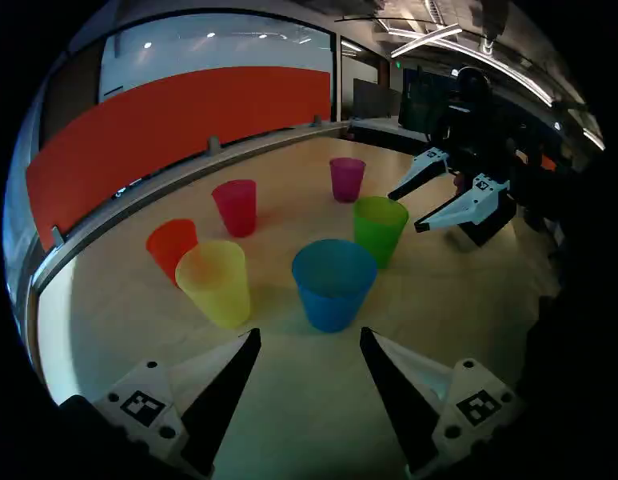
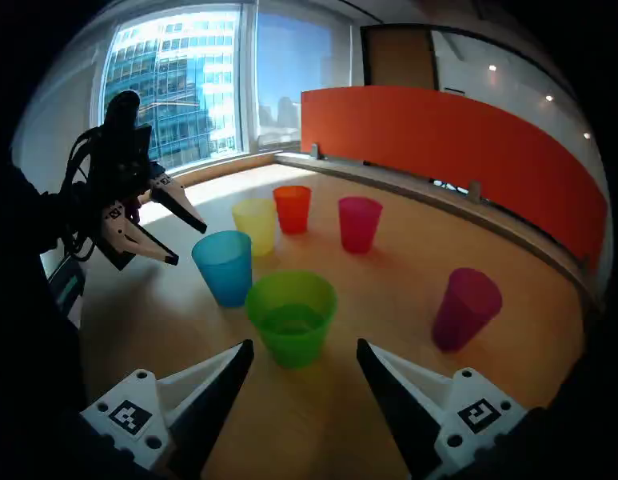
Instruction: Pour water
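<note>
My left gripper (image 1: pixel 309 331) holds its fingers wide and empty just before the blue translucent plastic cup (image 1: pixel 334 288) on the pale wooden table (image 1: pixel 444 308) — my right gripper (image 2: pixel 305 342), fingers equally wide, faces the green translucent plastic cup (image 2: pixel 291 320), holding nothing.

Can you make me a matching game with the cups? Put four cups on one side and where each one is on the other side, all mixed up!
Cups
1. blue cup
2. green cup
3. purple cup
4. yellow cup

Places
a. right beside the orange cup
b. just in front of the left gripper
c. just in front of the right gripper
d. farthest away from the left gripper

Right pairs: 1-b, 2-c, 3-d, 4-a.
</note>
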The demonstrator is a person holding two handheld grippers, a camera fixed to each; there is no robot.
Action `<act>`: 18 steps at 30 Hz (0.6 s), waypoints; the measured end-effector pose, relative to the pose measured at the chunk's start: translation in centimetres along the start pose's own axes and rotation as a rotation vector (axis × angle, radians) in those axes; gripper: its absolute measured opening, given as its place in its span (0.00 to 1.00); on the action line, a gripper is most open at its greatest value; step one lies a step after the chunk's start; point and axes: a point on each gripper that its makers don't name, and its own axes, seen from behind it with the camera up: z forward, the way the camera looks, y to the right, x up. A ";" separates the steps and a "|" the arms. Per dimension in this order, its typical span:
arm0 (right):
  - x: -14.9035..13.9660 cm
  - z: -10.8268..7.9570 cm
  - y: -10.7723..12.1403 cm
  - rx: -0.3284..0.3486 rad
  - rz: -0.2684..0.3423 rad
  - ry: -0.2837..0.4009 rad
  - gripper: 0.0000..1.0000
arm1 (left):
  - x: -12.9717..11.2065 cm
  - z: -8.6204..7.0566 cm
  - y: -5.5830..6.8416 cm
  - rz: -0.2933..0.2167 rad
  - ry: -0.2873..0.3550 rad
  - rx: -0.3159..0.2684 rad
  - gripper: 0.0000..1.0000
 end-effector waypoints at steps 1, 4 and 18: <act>0.0 -0.3 0.1 -0.007 0.007 0.004 1.00 | 0.0 -0.2 -0.2 -0.003 0.005 0.009 0.92; -0.1 -1.2 0.3 -0.028 0.023 0.018 1.00 | 0.0 -1.0 -0.6 -0.012 0.020 0.039 0.92; 0.8 -3.7 1.1 -0.127 0.072 0.096 1.00 | 1.6 -3.5 -3.1 -0.044 0.130 0.186 0.92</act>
